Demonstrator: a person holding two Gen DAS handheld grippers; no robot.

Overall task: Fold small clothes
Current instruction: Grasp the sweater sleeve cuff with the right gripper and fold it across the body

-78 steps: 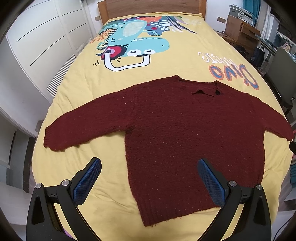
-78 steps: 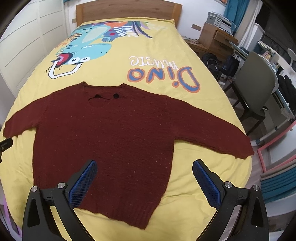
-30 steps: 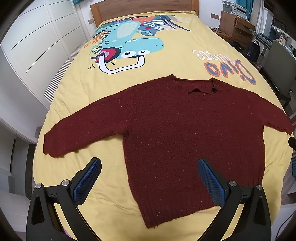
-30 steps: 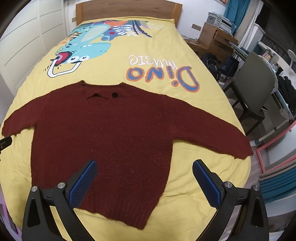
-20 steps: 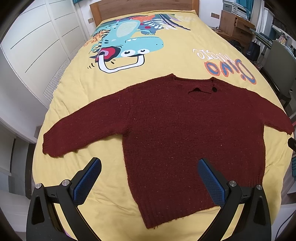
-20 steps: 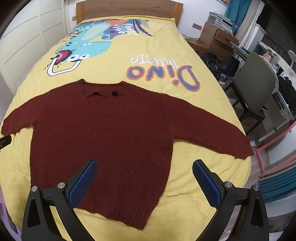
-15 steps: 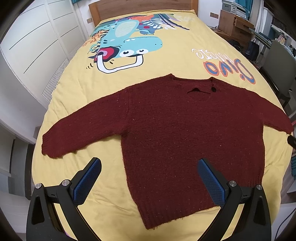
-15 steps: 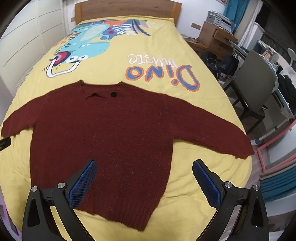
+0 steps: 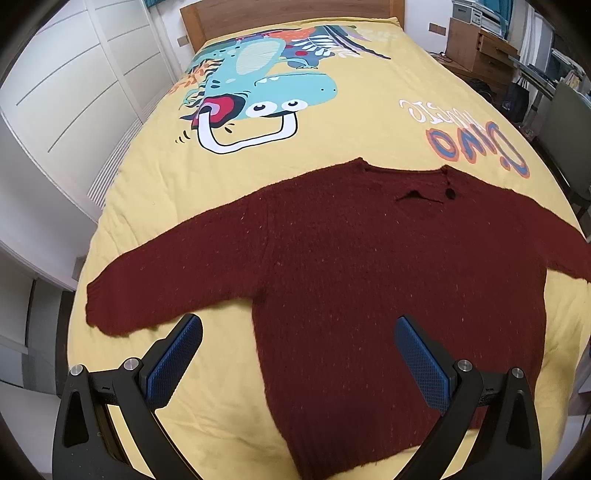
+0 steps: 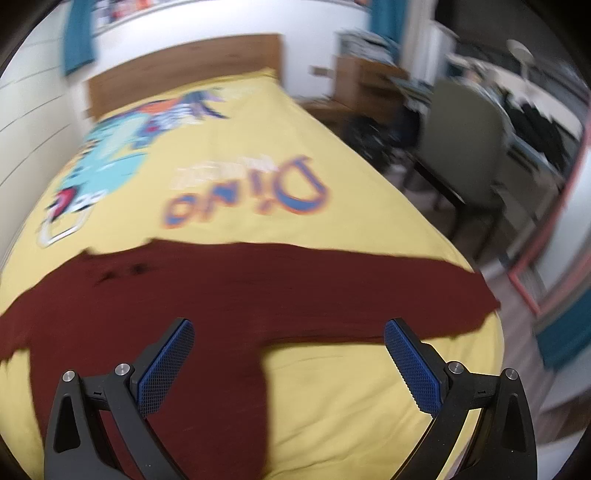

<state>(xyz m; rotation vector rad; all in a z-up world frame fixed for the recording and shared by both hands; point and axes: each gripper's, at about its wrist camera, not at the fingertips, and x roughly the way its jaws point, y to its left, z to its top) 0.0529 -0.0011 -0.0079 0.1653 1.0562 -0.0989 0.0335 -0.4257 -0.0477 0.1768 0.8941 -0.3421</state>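
Left gripper (image 9: 295, 354) wide apart, empty, above near edge of bed (image 9: 147, 192). Right gripper (image 10: 288, 354) likewise wide, empty; view blurred. Sweater (image 9: 351, 277) flat, unfolded, sleeves spread toward side edges. Step: approach. Next, likely: grasp sleeve cuffs, fold inward.

We see a bedroom with a bed under a yellow cover (image 9: 369, 122) printed with a cartoon dinosaur (image 9: 258, 96) and "Dino" lettering (image 9: 476, 144). A wooden headboard (image 9: 291, 11) stands against a white wall. White wardrobe doors (image 9: 74, 85) with grooved lines run along the left side. On the right we note a wooden drawer unit (image 9: 480, 55), a grey-green chair (image 10: 465, 147) and teal curtains (image 10: 79, 33). The right wrist view is motion-blurred, so desk clutter past the chair stays unclear. Light is even and soft.
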